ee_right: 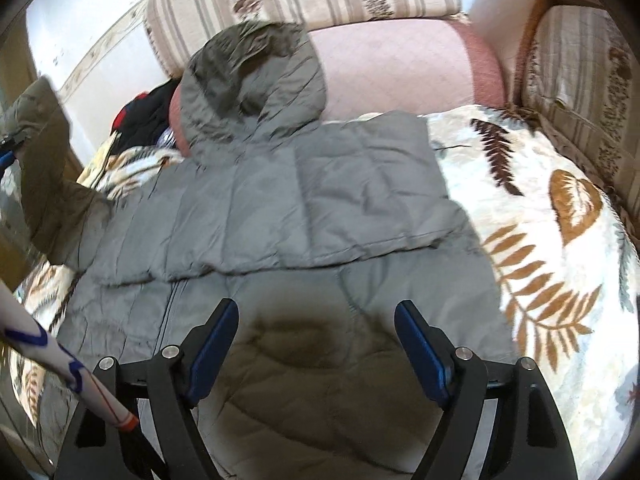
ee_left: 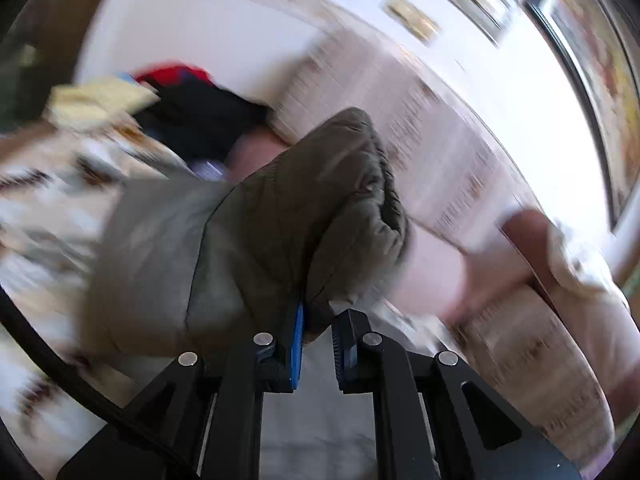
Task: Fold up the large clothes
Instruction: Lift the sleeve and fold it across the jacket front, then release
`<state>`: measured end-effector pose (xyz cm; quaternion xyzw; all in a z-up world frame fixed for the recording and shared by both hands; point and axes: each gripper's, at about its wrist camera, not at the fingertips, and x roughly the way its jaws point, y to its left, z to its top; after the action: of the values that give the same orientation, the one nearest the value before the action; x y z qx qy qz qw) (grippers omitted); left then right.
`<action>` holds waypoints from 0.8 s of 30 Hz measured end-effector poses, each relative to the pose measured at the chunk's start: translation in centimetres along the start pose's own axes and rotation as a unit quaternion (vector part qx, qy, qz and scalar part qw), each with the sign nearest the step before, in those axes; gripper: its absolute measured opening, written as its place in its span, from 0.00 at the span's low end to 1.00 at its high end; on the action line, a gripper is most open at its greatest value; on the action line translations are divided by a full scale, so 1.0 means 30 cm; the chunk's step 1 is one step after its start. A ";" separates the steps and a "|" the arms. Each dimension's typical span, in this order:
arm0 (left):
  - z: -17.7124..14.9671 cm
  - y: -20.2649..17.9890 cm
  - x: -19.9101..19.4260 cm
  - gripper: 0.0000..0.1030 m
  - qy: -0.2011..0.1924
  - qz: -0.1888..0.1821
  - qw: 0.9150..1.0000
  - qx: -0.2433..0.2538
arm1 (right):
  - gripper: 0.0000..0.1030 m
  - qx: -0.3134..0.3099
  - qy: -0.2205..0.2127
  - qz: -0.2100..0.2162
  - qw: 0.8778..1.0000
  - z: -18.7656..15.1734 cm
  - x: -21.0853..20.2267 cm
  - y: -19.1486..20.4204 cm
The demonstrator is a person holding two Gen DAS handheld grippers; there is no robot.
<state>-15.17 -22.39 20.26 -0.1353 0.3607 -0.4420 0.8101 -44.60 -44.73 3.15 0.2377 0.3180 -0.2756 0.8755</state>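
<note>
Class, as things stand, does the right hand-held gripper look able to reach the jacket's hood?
Probably yes: the right hand-held gripper is open and empty, and only flat jacket lies before the hood.

Light: bright, diffuse daylight; wall (ee_left: 500, 92) overexposed.
Blur: left wrist view heavily motion-smeared; right wrist view mostly sharp.
Edges: fisheye bending, dark vignette.

Open leaf-print blanket (ee_right: 560, 240) is left along the bed's right edge; the far-left corner is blocked by piled clothes (ee_right: 140, 116).
</note>
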 end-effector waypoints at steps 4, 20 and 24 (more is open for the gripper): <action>-0.189 -0.124 0.184 0.11 0.071 -0.009 0.997 0.017 | 0.82 0.024 -0.005 -0.008 1.000 0.013 -0.002 -0.038; -0.536 -0.138 0.139 0.83 0.137 0.044 0.983 0.114 | 0.82 0.099 -0.002 0.042 0.994 0.038 0.014 -0.138; -0.446 -0.028 0.061 0.83 0.021 0.130 0.985 0.110 | 0.82 0.117 0.007 0.093 0.989 0.028 0.022 -0.133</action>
<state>-24.47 -23.02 10.44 0.0121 0.3416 -0.3728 0.8627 -46.36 -48.40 2.33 0.3687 0.2660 -0.2267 0.8614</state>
